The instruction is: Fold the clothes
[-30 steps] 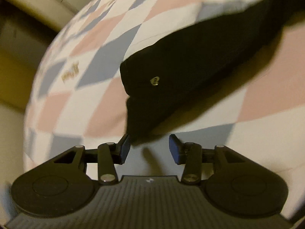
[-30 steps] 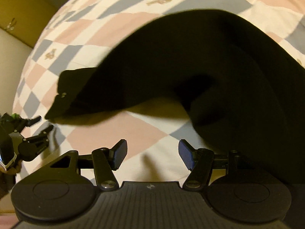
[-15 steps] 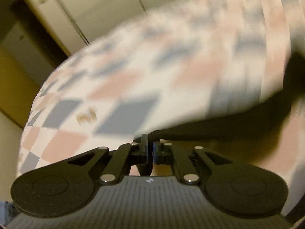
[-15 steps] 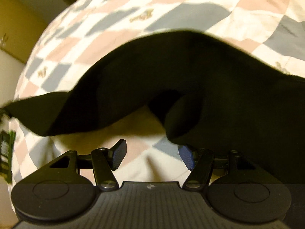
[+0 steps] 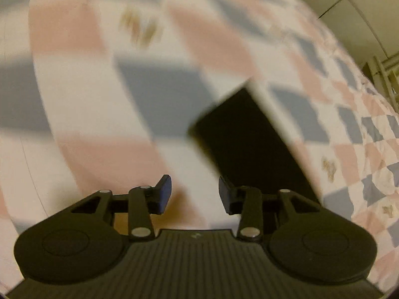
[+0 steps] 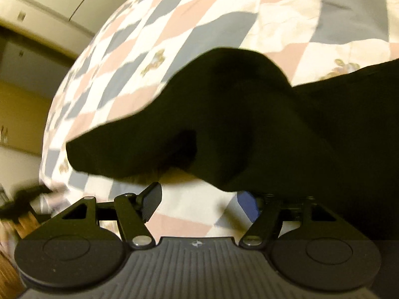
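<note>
Half a second ago the left gripper (image 5: 194, 194) was pinched shut on an edge of the black garment (image 6: 249, 129); its jaws now stand spread apart with nothing between them, and its camera has swung round to look down along a flat rectangular flap of the black cloth (image 5: 247, 144) lying on the bedspread (image 5: 104, 104). That flap runs from about 12 o'clock of the left gripper back toward 4 o'clock, passing just behind the right-hand finger; whether it touches that finger I cannot tell, as the picture is blurred by motion. The right gripper's view has closed in on the garment since then, and the cloth fills more of it

One garment is in sight, black all over. In the right wrist view it lies in a raised hump across the quilted spread, a pointed corner reaching out to 9 o'clock and the bulk spreading to 3 o'clock. The right gripper (image 6: 199, 201) has its jaws parted: the left finger stands clear over the spread, while the blue-padded right finger (image 6: 245, 203) sits under the hanging edge of the cloth, partly hidden by it. Nothing is clamped between the two

One bedspread, checked in pink, grey-blue and white diamonds with small gold motifs, covers the bed (image 6: 224, 12). At 9 o'clock in the right wrist view a dark blurred shape shows, too smeared to name
</note>
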### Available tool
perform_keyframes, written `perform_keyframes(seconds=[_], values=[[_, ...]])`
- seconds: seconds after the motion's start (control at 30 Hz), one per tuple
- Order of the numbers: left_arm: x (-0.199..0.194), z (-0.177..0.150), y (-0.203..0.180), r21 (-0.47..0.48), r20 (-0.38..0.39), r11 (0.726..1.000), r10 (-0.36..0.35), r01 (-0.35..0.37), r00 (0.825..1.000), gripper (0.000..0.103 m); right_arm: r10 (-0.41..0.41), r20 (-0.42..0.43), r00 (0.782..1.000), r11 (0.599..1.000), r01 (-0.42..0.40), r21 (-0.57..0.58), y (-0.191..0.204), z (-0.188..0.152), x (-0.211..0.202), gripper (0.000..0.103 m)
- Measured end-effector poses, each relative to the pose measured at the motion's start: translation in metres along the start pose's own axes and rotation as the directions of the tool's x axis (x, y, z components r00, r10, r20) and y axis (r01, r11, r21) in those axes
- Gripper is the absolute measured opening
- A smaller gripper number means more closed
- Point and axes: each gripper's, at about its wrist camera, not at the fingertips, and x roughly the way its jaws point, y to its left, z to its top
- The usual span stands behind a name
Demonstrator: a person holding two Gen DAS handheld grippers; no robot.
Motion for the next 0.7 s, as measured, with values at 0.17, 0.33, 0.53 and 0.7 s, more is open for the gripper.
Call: perform_keyframes(seconds=[0.17,0.33,0.53,0.7], values=[[0.034,-0.024,0.013,-0.093,-0.027,0.990,-0.107,0.104,0.994,0.036,-0.037,0.018,0.999,0.999,0.037,0.016,-0.001,0.014,0.011,0.069],[0.057,-0.011,-0.005,-0.127,0.008,0.975,-0.182,0.181,0.983,0.050,-0.085,0.067,0.994,0.982,0.072,0.174,-0.029,0.031,0.022,0.066],[0.091,0.004,-0.025,-0.224,0.041,0.951,-0.208,0.212,0.977,0.040,-0.114,0.015,0.993,0.977,0.109,0.183,-0.035,0.039,0.043,0.068],[0.038,0.010,-0.061,-0.026,0.095,0.981,-0.189,0.192,0.977,0.004,-0.014,0.041,0.999,0.992,0.009,0.127,-0.021,0.036,0.025,0.069]])
